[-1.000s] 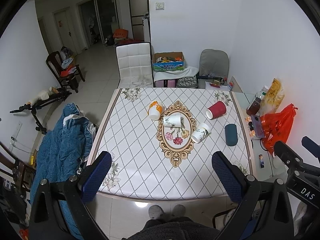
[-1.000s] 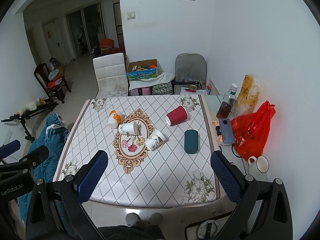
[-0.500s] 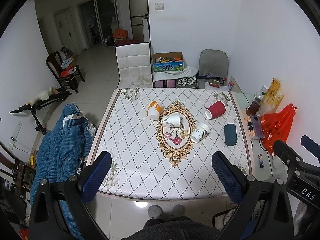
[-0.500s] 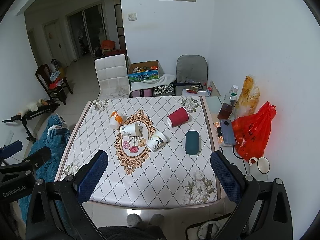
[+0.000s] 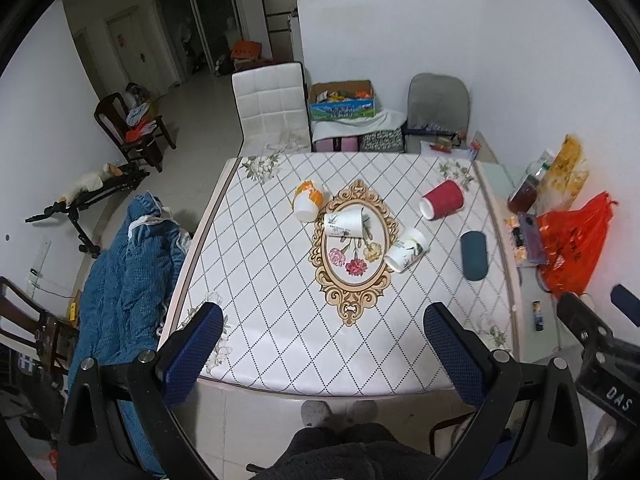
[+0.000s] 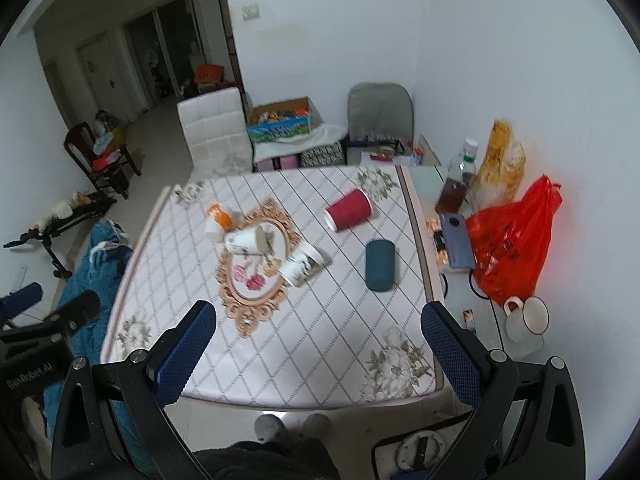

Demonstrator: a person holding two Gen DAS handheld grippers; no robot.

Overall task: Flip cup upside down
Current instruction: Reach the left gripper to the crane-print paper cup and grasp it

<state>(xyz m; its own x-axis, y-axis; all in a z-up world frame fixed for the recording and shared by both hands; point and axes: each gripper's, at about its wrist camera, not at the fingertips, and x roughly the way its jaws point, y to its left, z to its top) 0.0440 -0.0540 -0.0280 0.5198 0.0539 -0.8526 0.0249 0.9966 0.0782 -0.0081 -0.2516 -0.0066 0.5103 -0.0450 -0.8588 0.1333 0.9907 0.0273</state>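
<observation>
Several paper cups lie on their sides on the table (image 5: 280, 340): an orange-and-white cup (image 5: 307, 201) (image 6: 218, 219), a white printed cup (image 5: 344, 221) (image 6: 245, 240) on the oval print, another white printed cup (image 5: 406, 249) (image 6: 304, 265) and a red cup (image 5: 442, 200) (image 6: 349, 209). My left gripper (image 5: 324, 354) is open and empty, high above the table's near edge. My right gripper (image 6: 318, 350) is open and empty, also above the near edge, well short of the cups.
A dark teal case (image 5: 474, 254) (image 6: 380, 265) lies at the table's right. A side table holds a phone (image 6: 456, 240), bottle (image 6: 454, 190), red bag (image 6: 512, 240) and mug (image 6: 526, 320). A white chair (image 5: 272, 112) stands behind; a blue quilt (image 5: 124, 280) at left.
Both grippers have shifted a little, the right one tilting leftward so the table looks skewed. The cups have not moved.
</observation>
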